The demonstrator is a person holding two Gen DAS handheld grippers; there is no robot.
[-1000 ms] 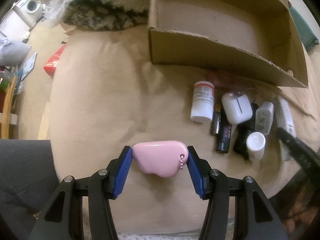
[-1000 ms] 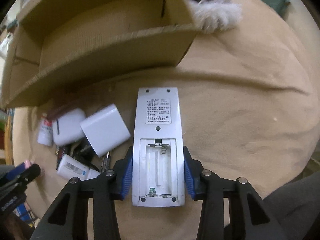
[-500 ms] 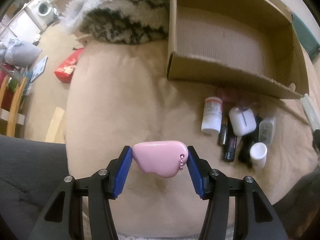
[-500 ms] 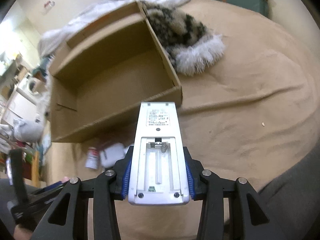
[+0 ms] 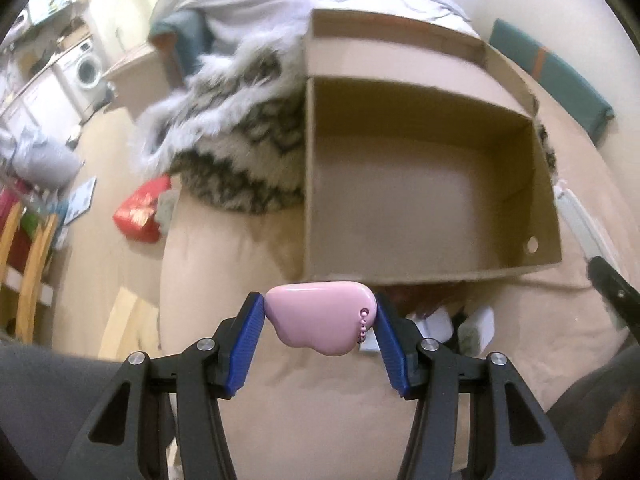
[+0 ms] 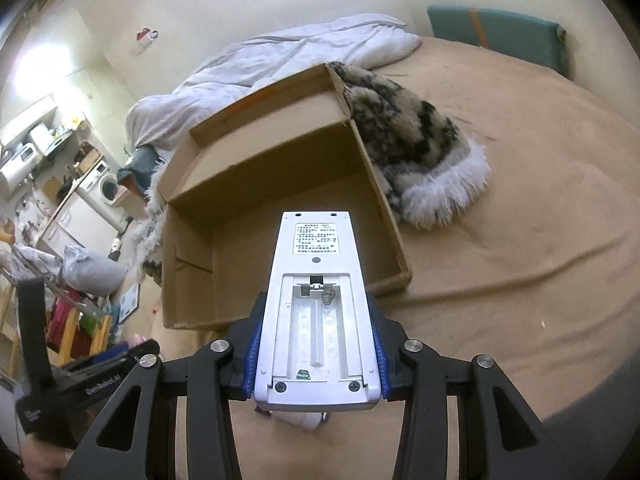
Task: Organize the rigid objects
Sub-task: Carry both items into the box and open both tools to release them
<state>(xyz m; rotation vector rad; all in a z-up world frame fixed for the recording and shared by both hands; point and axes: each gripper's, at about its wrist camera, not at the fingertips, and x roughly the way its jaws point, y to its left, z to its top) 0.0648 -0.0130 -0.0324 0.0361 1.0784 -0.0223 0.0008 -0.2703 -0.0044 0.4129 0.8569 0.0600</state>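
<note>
Your left hand-held gripper (image 5: 320, 322) clamps the pink case (image 5: 320, 316): glossy, slippery. Your right hand-held gripper (image 6: 314, 344) grips the remote control (image 6: 316, 312) mid-body: rigid, light.

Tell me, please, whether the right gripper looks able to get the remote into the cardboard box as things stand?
Probably yes. The right gripper holds the remote clear of the bed, pointing at the cardboard box, whose top is open and whose floor looks bare. Nothing shows between them; only the near wall has to be cleared.

Tan bed (image 6: 520, 200) — cardboard box (image 6: 384, 200), fur throw (image 6: 420, 152), duvet (image 6: 300, 56).
</note>
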